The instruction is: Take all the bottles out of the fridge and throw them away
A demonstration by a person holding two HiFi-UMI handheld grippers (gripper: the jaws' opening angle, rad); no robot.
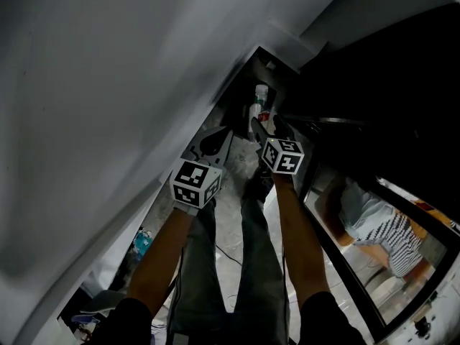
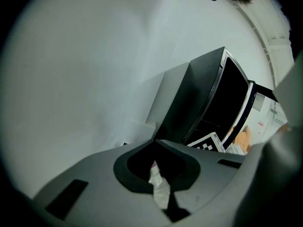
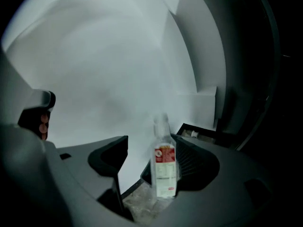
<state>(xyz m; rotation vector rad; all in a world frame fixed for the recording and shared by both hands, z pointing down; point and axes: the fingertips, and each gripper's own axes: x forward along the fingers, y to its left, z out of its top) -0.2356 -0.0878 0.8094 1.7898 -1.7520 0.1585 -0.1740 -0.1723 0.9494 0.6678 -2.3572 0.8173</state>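
Left gripper (image 2: 156, 148): fingers closed together. Right gripper (image 3: 152, 143): fingers apart, with a clear, red-labelled bottle (image 3: 164, 167) upright between them, against the right-hand finger, above a speckled floor (image 3: 139, 205). Beyond is a white wall (image 3: 118, 70).

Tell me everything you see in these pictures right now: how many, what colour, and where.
bottle: one, clear with a red-and-white label, upright between the right gripper's jaws, against one jaw
fridge: one, black, beside the wall, door open
wall: one, white, at left
floor: one, pale speckled, under the person
blue thing: one, low at left by the wall, too small to name
legs: two, dark trousers, centre
left gripper: one, grey, shut
right gripper: one, grey, jaws apart around the bottle
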